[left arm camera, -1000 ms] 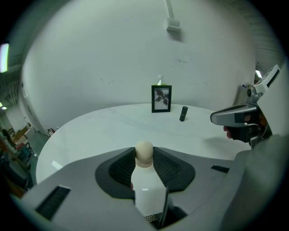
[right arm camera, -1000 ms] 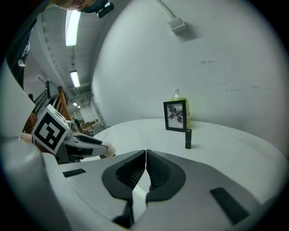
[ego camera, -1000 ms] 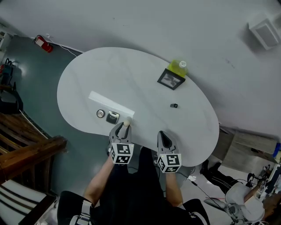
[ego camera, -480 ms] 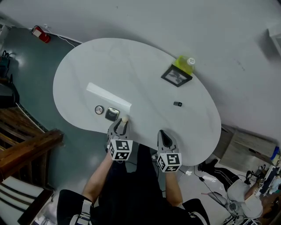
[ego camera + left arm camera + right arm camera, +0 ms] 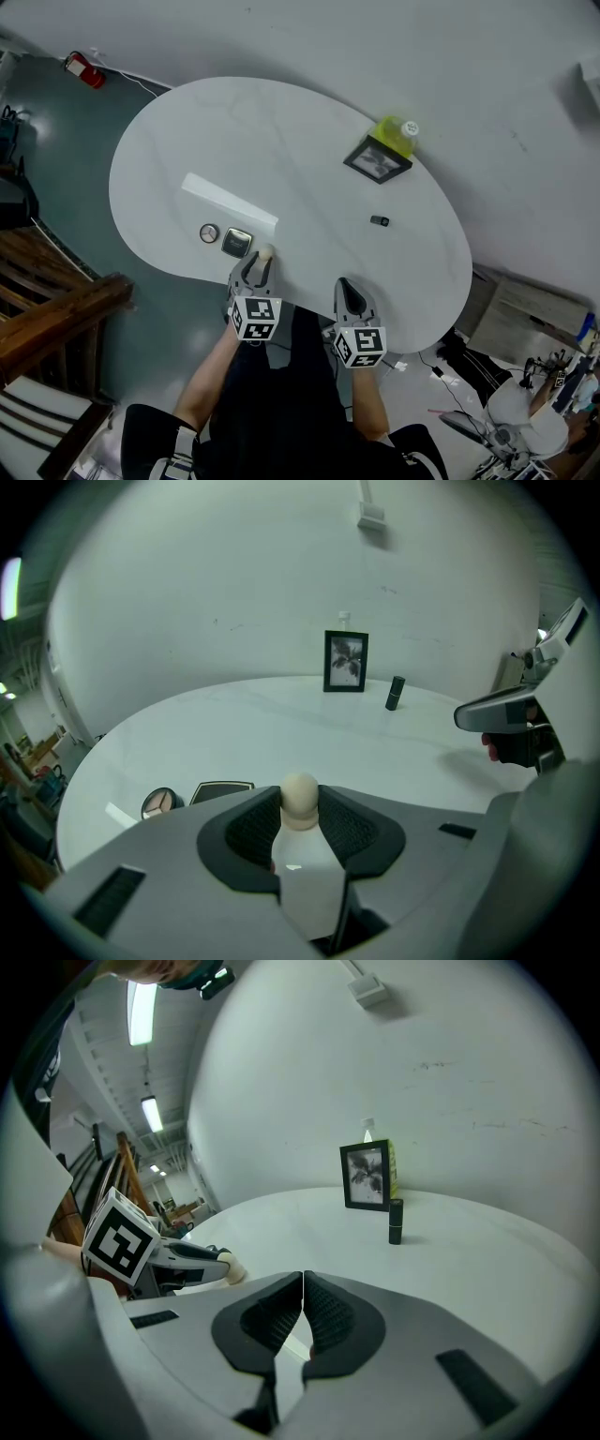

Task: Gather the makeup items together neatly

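Gathering judged partly done.
- Left gripper (image 5: 300, 822): pinching a small white bottle (image 5: 302, 874) with a round beige cap, just beside the square compact (image 5: 237, 243).
- Round compact (image 5: 208, 233): just beside the square compact, on its far side from the bottle.
- Dark lipstick (image 5: 379, 221): well apart from the square compact, uncollected.
- Right gripper (image 5: 303, 1312): jaws pressed together, empty.
- Left to do, probably: set the bottle down, fetch the lipstick.

One steep overhead, two low across table (image 5: 281, 728)
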{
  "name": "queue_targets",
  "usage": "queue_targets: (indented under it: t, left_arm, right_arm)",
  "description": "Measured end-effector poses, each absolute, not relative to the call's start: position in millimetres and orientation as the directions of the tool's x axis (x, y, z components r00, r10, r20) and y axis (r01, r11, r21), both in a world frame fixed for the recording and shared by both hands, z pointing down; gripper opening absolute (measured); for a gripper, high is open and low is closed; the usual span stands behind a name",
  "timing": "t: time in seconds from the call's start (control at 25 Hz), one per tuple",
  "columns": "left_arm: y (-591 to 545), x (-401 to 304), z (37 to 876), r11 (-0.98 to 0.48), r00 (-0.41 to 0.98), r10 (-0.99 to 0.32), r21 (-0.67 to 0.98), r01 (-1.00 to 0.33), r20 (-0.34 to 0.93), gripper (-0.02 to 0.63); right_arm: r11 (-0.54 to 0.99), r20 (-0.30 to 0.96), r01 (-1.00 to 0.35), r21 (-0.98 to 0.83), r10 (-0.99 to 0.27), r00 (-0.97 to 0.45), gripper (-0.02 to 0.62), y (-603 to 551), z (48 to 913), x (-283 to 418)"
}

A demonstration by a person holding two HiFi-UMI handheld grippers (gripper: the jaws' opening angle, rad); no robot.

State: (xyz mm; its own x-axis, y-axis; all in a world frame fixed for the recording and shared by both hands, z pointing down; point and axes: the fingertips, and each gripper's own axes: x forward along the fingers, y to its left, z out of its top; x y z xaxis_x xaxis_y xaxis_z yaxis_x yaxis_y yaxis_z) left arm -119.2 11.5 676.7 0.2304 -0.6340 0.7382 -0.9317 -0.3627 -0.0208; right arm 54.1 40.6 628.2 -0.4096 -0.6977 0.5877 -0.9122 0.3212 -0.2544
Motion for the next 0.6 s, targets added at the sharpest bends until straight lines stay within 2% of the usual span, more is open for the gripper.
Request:
queue_targets:
  t: [0.4,0.6]
  left_arm:
    - [15.6,-118.8,675.4,-0.364,0.252,-0.619,0.013,-0.931,0.744,0.136]
    - [17.6,-116.8,672.9,-0.356,0.263,-0.617,0.034,-0.934,0.742,0.187]
  right_arm:
    - [0.322,0.588,-0.911,-0.257,-0.696,-0.412,0.029,45.4,627.6,51.9]
    - [0.323,0.587,-0.910,-0.258,-0.696,-0.413,0.029,47.8,627.4,51.8]
